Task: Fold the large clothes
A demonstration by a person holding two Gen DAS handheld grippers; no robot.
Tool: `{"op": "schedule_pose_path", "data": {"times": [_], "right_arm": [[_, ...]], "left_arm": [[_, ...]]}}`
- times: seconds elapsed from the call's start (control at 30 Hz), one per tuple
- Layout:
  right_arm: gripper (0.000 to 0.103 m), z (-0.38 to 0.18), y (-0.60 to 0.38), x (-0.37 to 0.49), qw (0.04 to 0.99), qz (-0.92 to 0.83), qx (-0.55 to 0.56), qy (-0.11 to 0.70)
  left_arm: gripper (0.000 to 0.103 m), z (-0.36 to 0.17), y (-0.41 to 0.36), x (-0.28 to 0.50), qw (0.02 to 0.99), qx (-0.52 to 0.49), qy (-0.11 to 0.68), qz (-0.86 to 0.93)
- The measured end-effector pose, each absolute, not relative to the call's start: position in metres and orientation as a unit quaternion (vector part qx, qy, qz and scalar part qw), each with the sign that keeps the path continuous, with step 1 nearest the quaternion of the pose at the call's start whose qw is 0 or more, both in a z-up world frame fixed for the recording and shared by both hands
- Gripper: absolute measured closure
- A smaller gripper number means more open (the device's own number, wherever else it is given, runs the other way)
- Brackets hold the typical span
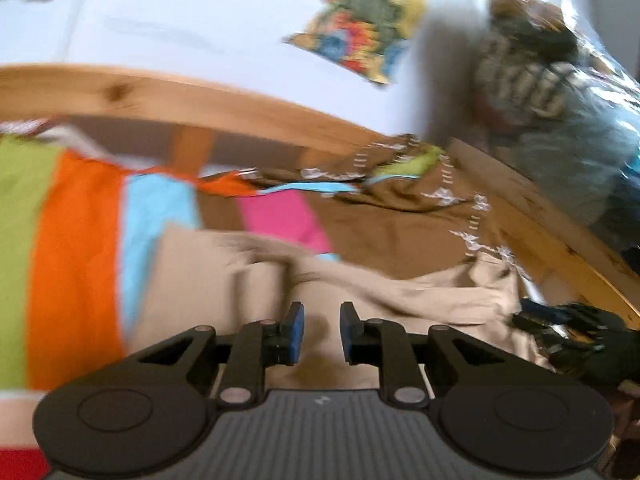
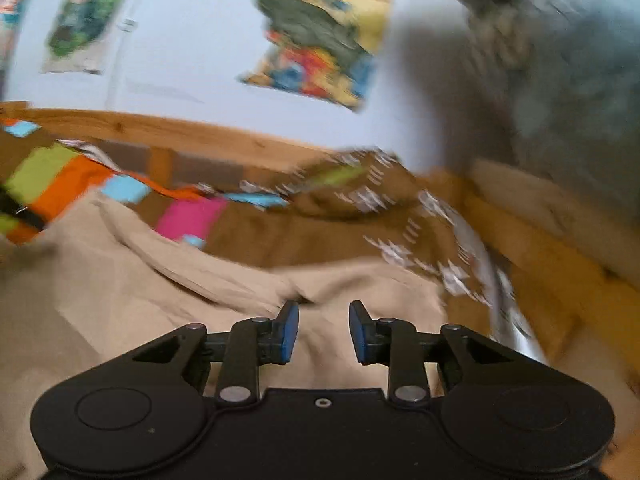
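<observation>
**A:** Quick check on the fold. Beige garment [image 1: 248, 276] spread on the bed, lying over the brown patterned bedspread [image 1: 400, 232], near side of the wooden bed rail [image 1: 168, 96]. Rumpled, with a long ridge running across it. Looks barely started, if at all.

**B:** Same from the right wrist view: garment [image 2: 140, 280] below the rail [image 2: 180, 132], one thick fold bunched toward the pink patch. Lots of motion blur though, so hard to read seams or tell sleeve from hem.

**A:** Left tongs [image 1: 321, 334] spread apart, nothing between the blue pads, hovering just above the cloth. Right tongs [image 2: 323, 332] also spread, also empty, over the garment's edge closest to the brown part of the bedspread.

**B:** So probably lining up a grab. Tips for doing it well: pick two matching corners or the same hem, not random bulk. Pinch one layer only, otherwise the bedspread comes along too.

**A:** Yep. Flatten that ridge first, or the crease gets baked in. Then lift both sides evenly, away from the rail, and lay edge onto edge.

**B:** Also worth keeping both tongs level, since loose fabric sags in the middle and slides off line.
</observation>
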State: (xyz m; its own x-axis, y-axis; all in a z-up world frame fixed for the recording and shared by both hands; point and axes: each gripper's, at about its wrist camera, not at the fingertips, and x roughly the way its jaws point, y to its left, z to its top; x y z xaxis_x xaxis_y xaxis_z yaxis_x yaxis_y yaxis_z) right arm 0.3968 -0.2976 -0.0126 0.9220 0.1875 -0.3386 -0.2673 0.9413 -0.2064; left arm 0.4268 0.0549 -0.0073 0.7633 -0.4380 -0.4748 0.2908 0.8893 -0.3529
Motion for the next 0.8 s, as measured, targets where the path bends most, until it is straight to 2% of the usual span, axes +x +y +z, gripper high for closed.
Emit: {"op": "schedule_pose_path", "data": {"times": [0.17, 0.27, 0.33, 0.4, 0.47, 0.6, 0.7, 0.8], "right_arm": [[0.073, -0.029, -0.258, 0.414, 0.956, 0.164, -0.17, 0.176], [0.073, -0.054, -0.243, 0.428, 0.944, 0.145, -0.221, 0.199], [0.074, -0.068, -0.242, 0.438, 0.938, 0.137, -0.238, 0.21], [0.073, -0.081, -0.24, 0.446, 0.934, 0.136, -0.25, 0.219], [0.073, -0.089, -0.238, 0.448, 0.933, 0.133, -0.257, 0.215], [0.073, -0.073, -0.247, 0.428, 0.942, 0.137, -0.226, 0.206], [0.073, -0.057, -0.259, 0.396, 0.95, 0.149, -0.19, 0.198], [0.073, -0.06, -0.267, 0.382, 0.948, 0.152, -0.175, 0.22]], "left_arm": [[0.083, -0.036, 0.009, 0.455, 0.924, -0.049, 0.335, -0.176], [0.09, -0.056, 0.002, 0.463, 0.917, -0.032, 0.361, -0.167], [0.1, -0.064, 0.0, 0.463, 0.92, -0.008, 0.357, -0.162], [0.101, -0.062, 0.006, 0.46, 0.92, -0.009, 0.357, -0.162], [0.099, -0.055, 0.014, 0.452, 0.92, -0.03, 0.352, -0.17], [0.08, -0.043, 0.023, 0.423, 0.918, -0.031, 0.321, -0.231], [0.076, -0.054, 0.009, 0.417, 0.907, 0.002, 0.346, -0.24], [0.077, -0.076, 0.0, 0.437, 0.895, 0.007, 0.396, -0.207]]}}
